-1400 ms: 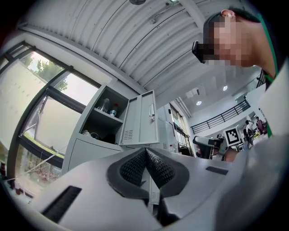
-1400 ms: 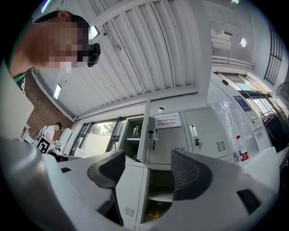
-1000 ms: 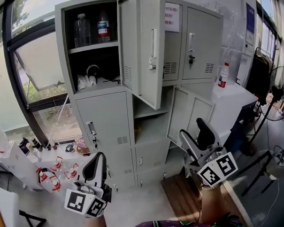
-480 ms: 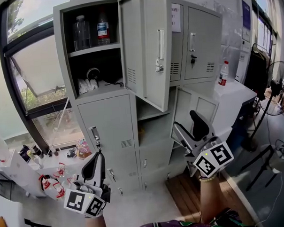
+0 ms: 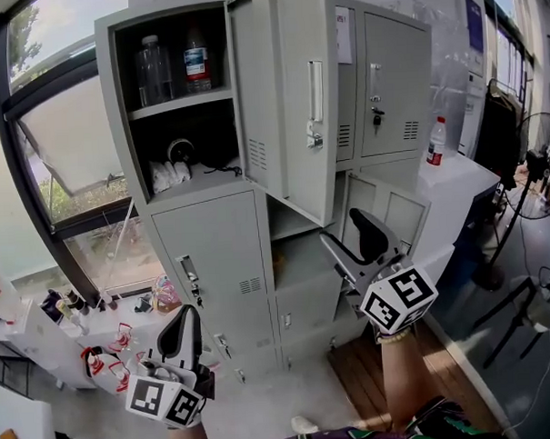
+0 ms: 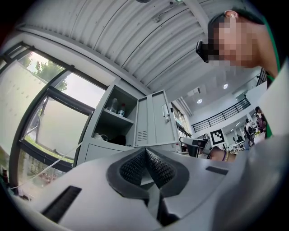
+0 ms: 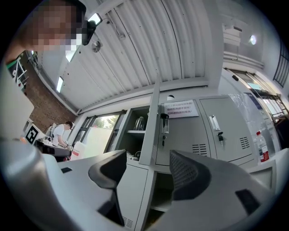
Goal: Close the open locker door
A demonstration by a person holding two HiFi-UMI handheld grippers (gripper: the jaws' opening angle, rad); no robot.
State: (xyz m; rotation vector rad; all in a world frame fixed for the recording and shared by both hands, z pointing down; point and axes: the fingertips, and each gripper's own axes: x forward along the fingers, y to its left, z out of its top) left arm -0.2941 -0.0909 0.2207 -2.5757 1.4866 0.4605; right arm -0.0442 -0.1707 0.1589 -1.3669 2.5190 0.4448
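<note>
While the locker door (image 5: pixel 299 95) hangs wide open, sticking out at me from the top left box of the grey lockers (image 5: pixel 212 244), both my tongs are low in front of it. The door is tall and stands upright, and its handle (image 5: pixel 316 91) is on the side that faces right. It is up and ahead of my right tongs (image 5: pixel 353 245), a bit to their left, and not touching them. My left tongs (image 5: pixel 183 334) are well apart from it, down by the bottom lockers, so the right hand is nearer. The right jaws have just closed a little, but they stand apart with nothing between them. The left jaws are pressed together on nothing. I think the right hand should go up and push the handle side to the left. Two bottles (image 5: pixel 195 58) stand on a shelf in the open box. A white surface (image 5: pixel 451 177) at the right carries a red-capped bottle (image 5: pixel 436 141). A big window (image 5: pixel 62 141) is at the left
</note>
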